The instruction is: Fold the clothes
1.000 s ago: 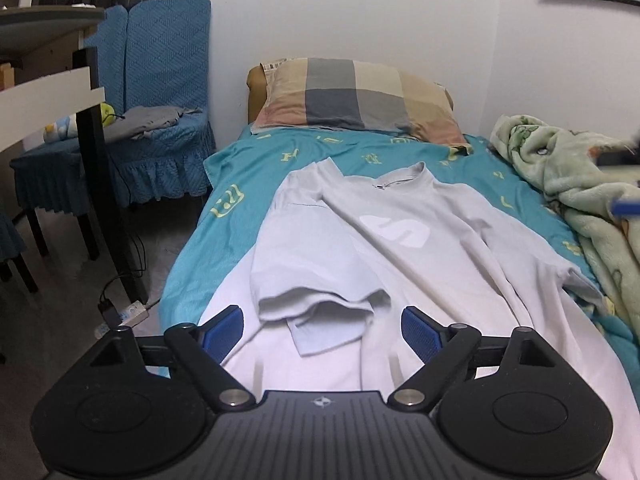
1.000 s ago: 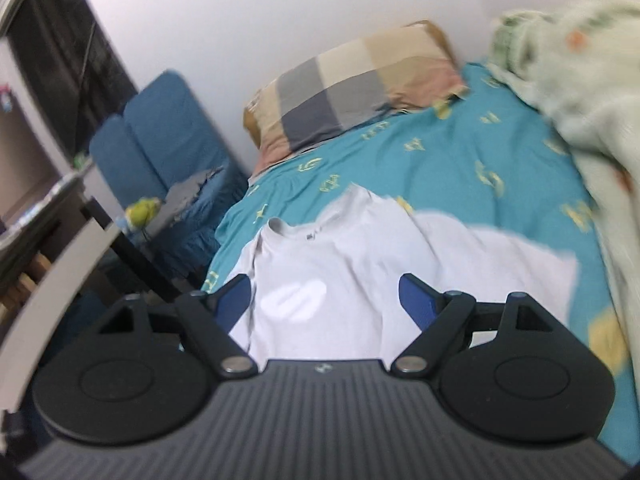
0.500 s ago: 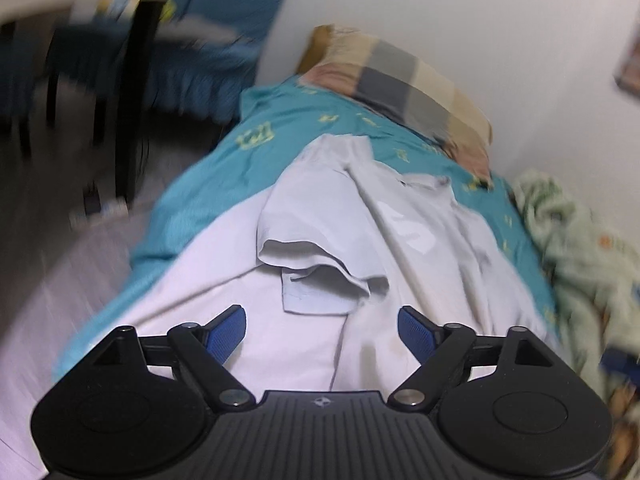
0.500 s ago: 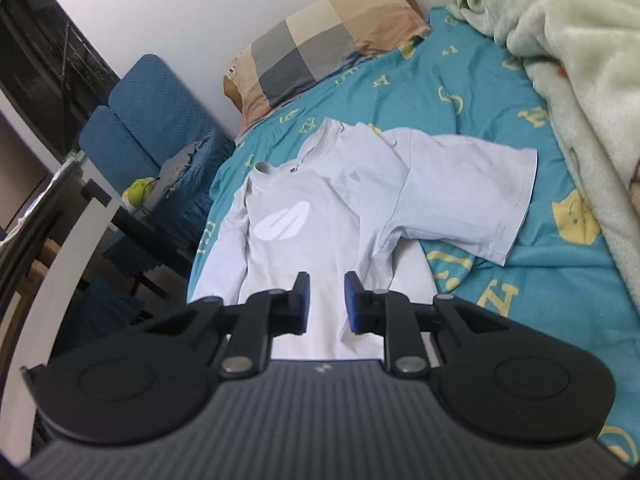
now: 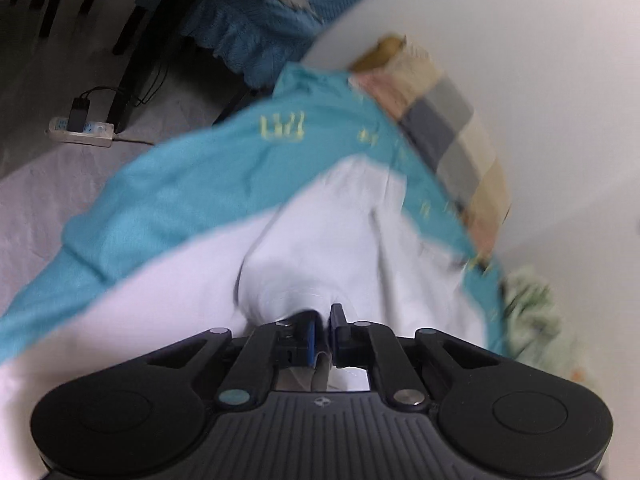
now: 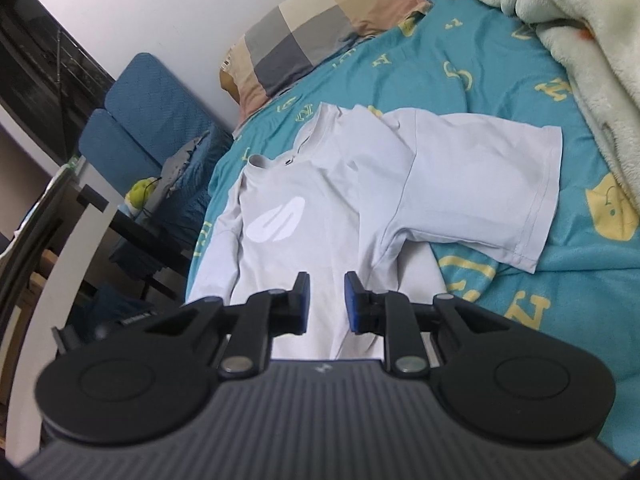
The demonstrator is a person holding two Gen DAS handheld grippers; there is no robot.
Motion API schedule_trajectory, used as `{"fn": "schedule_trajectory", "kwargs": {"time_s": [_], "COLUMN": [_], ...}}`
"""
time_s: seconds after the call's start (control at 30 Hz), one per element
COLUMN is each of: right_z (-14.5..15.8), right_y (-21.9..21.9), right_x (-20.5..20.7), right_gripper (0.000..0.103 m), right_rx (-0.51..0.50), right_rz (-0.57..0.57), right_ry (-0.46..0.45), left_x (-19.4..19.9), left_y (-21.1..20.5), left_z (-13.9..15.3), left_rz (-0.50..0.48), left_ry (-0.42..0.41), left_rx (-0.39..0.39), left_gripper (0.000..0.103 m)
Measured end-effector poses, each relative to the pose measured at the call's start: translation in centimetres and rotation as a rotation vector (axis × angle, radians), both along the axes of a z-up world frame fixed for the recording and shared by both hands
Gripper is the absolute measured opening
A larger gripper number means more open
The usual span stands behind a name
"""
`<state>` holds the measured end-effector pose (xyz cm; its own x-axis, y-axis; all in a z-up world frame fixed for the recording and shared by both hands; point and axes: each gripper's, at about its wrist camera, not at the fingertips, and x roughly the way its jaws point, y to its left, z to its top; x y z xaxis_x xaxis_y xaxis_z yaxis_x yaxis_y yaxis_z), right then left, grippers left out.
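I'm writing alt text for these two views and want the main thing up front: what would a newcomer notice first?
A pale grey T-shirt with a white chest logo lies spread on the teal bedsheet, one sleeve stretched out to the right. In the left wrist view, the left gripper is shut on a bunched fold of the shirt, while the right gripper hovers partly open over its lower part. A checked pillow sits at the bed's head.

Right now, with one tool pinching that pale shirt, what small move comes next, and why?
Probably the left gripper, its jaws shut on fabric of the pale grey T-shirt, lifts and carries it across the shirt. The right gripper hovers part-open, holding nothing, and the far sleeve lies spread on the teal bedsheet.
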<state>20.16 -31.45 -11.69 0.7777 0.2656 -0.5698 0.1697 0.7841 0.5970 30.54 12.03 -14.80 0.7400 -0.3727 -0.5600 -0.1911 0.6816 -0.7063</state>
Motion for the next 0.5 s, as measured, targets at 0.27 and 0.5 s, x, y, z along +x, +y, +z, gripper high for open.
{"fn": "schedule_trajectory", "kwargs": {"time_s": [0.27, 0.5], "right_z": [-0.1, -0.5], "right_y": [1.2, 2.8], "right_x": [1.2, 2.2], "right_gripper": [0.022, 0.023], "right_rx": [-0.019, -0.036], "right_rz": [0.022, 0.092], "right_ry": [-0.021, -0.026], "left_x": [4.0, 3.2], "left_y": [9.7, 10.7], "left_z": [4.7, 4.2], "left_rz": [0.199, 0.175], "left_ry": [-0.067, 0.001], "left_rx": [-0.109, 0.003], "left_gripper": [0.007, 0.047]}}
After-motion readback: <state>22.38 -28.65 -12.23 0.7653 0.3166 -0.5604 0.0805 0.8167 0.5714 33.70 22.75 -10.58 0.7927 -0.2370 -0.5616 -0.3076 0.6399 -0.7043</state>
